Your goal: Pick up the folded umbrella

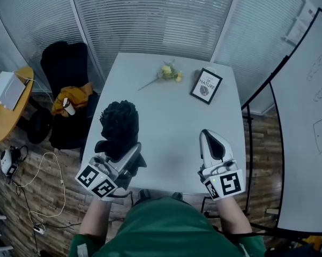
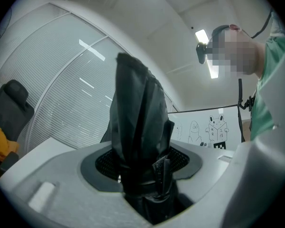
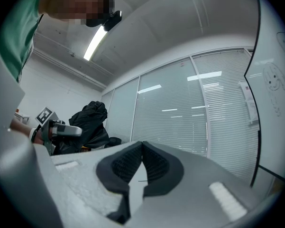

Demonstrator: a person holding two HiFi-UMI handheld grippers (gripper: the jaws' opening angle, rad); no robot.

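The folded black umbrella (image 1: 119, 125) stands upright over the left front part of the white table (image 1: 166, 116). My left gripper (image 1: 129, 155) is shut on its lower end. In the left gripper view the umbrella (image 2: 140, 122) rises between the two dark pads (image 2: 180, 160) and fills the gap at my left gripper (image 2: 144, 182). My right gripper (image 1: 207, 135) hovers over the table's right front, jaws shut with nothing in them. In the right gripper view my right gripper (image 3: 142, 151) has its pads meeting, and the umbrella (image 3: 90, 122) shows at the left.
A yellow flower (image 1: 169, 73) and a framed card (image 1: 206, 85) lie at the table's far end. A black chair (image 1: 67, 63) with an orange cloth and a cup stands to the left, beside a round wooden table (image 1: 5, 119). A whiteboard (image 1: 305, 116) stands on the right.
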